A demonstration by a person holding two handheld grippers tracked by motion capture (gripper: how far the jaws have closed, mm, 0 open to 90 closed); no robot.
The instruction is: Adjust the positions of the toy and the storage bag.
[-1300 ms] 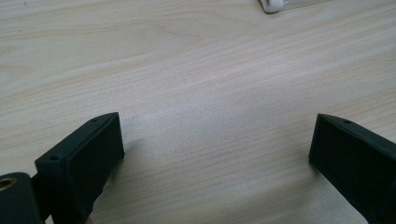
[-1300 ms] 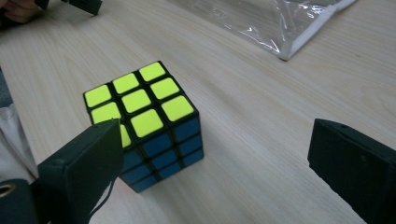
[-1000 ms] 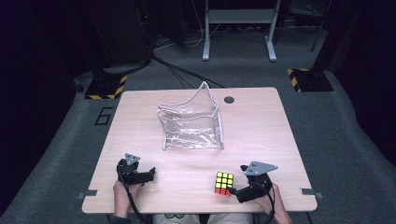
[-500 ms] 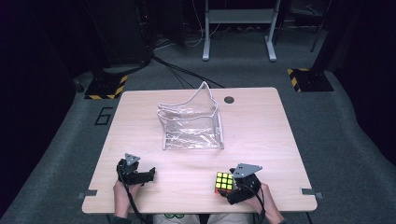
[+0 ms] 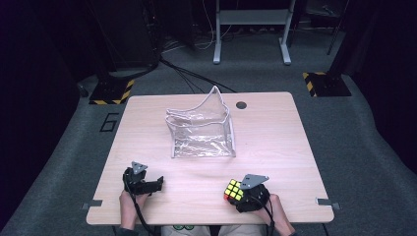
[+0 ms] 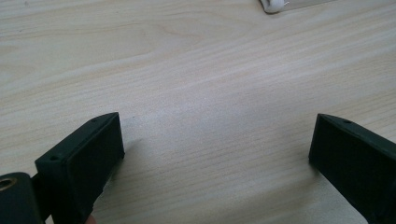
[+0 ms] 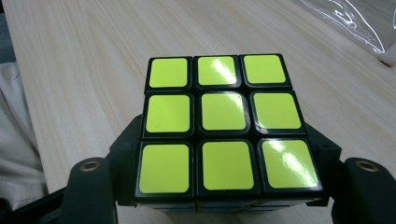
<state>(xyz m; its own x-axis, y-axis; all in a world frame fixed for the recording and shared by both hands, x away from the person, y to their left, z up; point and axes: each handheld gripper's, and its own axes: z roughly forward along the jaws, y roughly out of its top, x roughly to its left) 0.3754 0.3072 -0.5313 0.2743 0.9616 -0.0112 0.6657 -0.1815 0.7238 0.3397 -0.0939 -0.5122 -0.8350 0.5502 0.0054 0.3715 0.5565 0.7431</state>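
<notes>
right gripper view shows the puzzle cube (image 7: 224, 128) sitting between the right gripper (image 7: 224, 186) jaws, yellow face up, the jaws having just been closing and now hugging its sides. high view places the cube (image 5: 234, 190) near the table (image 5: 275, 142) front edge, well apart from the clear plastic bag (image 5: 202, 132). left gripper (image 6: 215, 154) rests with jaws spread wide over bare wood.

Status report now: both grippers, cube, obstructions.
Right gripper jaws just closing, against puzzle cube. Left gripper open, over bare table. Clear bag farther off.
</notes>
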